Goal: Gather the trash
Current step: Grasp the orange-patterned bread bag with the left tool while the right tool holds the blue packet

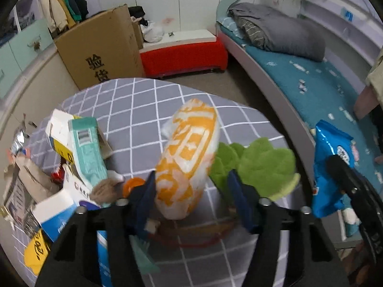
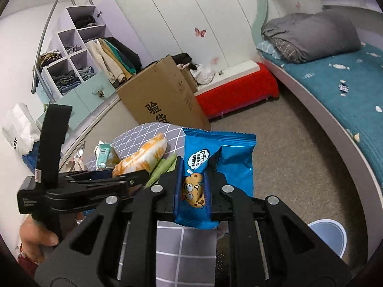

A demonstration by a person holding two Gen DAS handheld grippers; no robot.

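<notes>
My left gripper (image 1: 191,186) has its jaws wide apart around an orange-and-white snack packet (image 1: 189,155), which looks blurred and tilted over the grey checked table (image 1: 134,105); I cannot tell whether the fingers touch it. A green leaf-shaped cloth (image 1: 261,165) lies just right of it. My right gripper (image 2: 194,179) is shut on a blue cookie packet (image 2: 229,160) and holds it upright beyond the table's right edge. That packet also shows in the left wrist view (image 1: 332,172). The orange packet shows in the right wrist view (image 2: 141,157) too.
A pile of boxes and wrappers, among them a teal carton (image 1: 86,148), lies on the table's left side. A cardboard box (image 1: 100,47), a red bench (image 1: 184,57) and a bed (image 1: 311,76) stand around. A white-and-blue bin (image 2: 330,234) sits on the floor at right.
</notes>
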